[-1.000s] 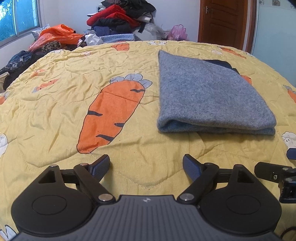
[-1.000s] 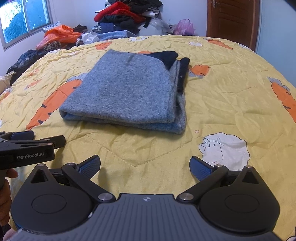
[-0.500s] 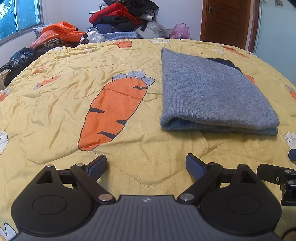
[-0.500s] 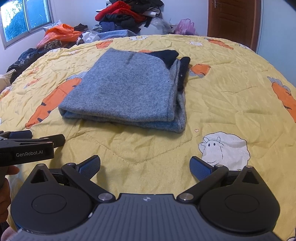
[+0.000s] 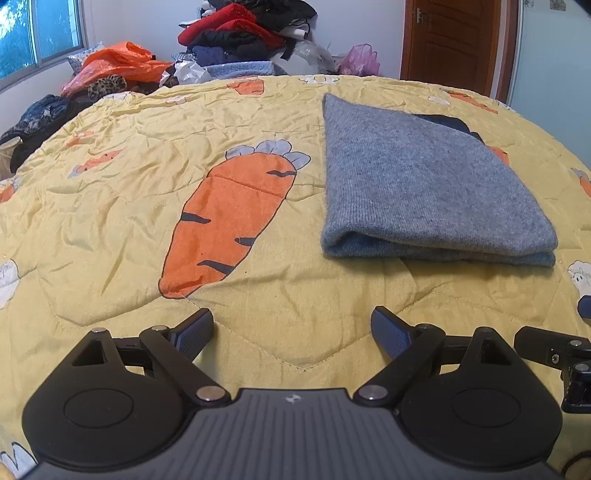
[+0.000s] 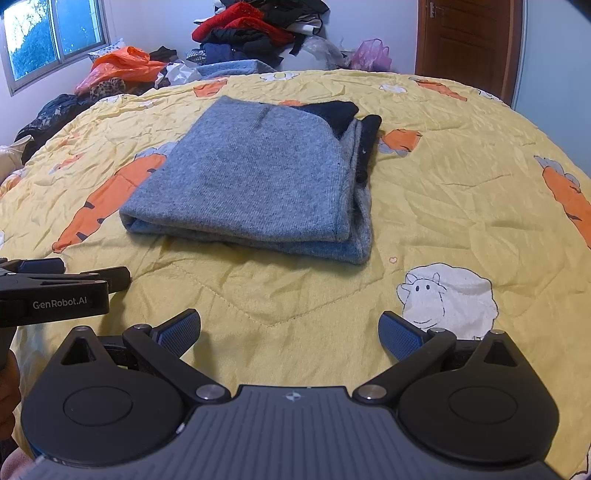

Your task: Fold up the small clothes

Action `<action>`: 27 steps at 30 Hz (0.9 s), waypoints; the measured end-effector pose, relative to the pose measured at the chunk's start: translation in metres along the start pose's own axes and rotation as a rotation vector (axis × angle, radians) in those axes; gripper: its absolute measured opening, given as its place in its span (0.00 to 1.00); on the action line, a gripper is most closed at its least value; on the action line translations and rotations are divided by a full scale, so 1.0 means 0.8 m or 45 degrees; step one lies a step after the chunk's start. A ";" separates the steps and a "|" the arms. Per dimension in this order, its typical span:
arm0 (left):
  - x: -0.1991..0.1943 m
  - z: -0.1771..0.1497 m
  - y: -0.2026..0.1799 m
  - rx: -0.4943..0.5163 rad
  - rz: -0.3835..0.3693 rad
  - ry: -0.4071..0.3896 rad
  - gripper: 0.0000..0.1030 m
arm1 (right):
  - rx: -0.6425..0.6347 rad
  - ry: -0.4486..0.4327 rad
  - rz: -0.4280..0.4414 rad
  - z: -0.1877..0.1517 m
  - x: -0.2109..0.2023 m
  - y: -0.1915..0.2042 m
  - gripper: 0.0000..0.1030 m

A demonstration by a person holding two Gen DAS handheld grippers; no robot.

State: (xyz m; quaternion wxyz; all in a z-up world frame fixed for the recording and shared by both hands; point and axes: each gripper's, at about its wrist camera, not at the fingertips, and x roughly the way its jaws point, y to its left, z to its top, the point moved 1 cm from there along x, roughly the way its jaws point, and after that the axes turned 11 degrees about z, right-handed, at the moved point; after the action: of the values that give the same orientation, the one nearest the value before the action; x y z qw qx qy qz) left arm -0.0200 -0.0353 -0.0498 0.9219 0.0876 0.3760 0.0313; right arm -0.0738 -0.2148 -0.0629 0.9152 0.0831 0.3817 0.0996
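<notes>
Grey knit garment (image 6: 243, 184) lies folded on the yellow quilt (image 6: 443, 206), a flat rectangle with its thick fold edge facing me and dark navy trim (image 6: 336, 110) peeking out at the far right corner. It sits just right of the big orange carrot print (image 5: 229, 221), its left edge partly over the carrot's leafy top as my right camera sees it, and up-left of the white sheep print (image 6: 447, 295).

My left gripper (image 5: 291, 332) hangs over bare quilt short of the garment, its jaws spread wide with nothing between the blue pads. Compared with a second ago those pads stand a little further apart; since half a second ago the gap looks the same. My right gripper (image 6: 290, 334) is also spread wide and empty, over the quilt in front of the garment's near edge, and its gap matches the earlier frames.

Neither tool touches the cloth. The garment has not shifted or changed shape in either view; the fold, the navy trim and the creases in the quilt around it all match. In my left view it now sits very slightly lower and larger than a second ago, no more than that.

Beyond the bed, the heap of clothes (image 5: 243, 33), the orange plastic bag (image 5: 118, 62) and the brown door (image 6: 469, 40) are as before.
</notes>
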 end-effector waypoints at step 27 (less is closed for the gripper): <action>-0.012 0.003 0.001 0.030 0.018 -0.016 0.90 | -0.004 -0.028 0.022 0.004 -0.014 0.004 1.00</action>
State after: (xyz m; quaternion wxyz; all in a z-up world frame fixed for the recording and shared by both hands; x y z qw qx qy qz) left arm -0.0254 -0.0358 -0.0414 0.9229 0.1014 0.3700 0.0329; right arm -0.0800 -0.2145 -0.0524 0.9185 0.0862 0.3707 0.1071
